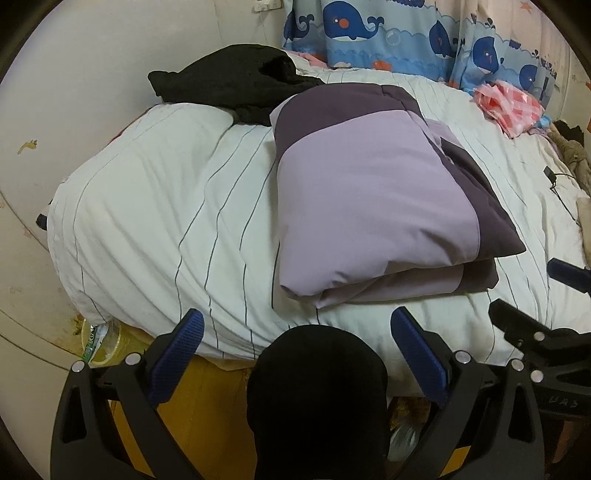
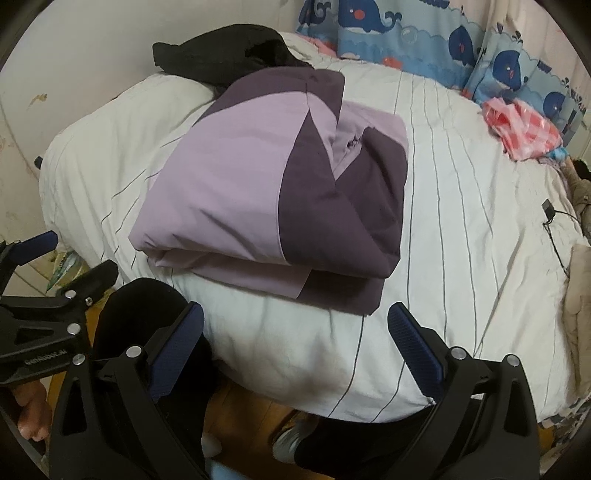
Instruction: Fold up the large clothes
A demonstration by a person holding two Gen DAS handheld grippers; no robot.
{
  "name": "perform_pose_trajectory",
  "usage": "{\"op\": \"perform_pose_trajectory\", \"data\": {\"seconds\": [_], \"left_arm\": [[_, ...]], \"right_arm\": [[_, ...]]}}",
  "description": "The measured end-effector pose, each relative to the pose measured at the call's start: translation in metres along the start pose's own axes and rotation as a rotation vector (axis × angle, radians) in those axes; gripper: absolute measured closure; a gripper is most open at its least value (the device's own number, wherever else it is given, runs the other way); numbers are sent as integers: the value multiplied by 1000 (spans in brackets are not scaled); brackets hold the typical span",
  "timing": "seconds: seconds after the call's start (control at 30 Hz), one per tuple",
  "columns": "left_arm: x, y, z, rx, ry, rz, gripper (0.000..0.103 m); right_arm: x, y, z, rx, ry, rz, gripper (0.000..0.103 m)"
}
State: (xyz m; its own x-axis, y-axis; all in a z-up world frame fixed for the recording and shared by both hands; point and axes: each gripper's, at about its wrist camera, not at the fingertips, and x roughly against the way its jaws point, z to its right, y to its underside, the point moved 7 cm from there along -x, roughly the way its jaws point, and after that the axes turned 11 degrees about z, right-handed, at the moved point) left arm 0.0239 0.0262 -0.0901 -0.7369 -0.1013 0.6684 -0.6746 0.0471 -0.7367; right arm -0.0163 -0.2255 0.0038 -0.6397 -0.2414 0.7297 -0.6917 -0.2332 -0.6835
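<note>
Both our grippers, left gripper point(image 1: 297, 345) and right gripper point(image 2: 295, 341), have fingers apart, empty. Folded lilac-and-dark-purple padded garment point(image 2: 266, 199) lies on the white striped bed point(image 2: 461, 221), just ahead of fingers. Looks soft, bulky, light; we'd pinch near-edge corners.

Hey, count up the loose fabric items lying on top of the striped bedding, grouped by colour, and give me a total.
Purple: 1, the folded two-tone garment
Black: 1, the crumpled black garment at the far end
Pink: 1, the pink checked cloth near the whale curtain
Total: 3
</note>
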Motion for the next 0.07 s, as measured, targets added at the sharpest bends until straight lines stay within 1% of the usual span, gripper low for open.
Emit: {"op": "perform_pose_trajectory", "data": {"seconds": [0.07], "left_arm": [[0, 0, -1, 4, 1, 0, 6]], "right_arm": [[0, 0, 1, 1, 3, 1, 7]]}}
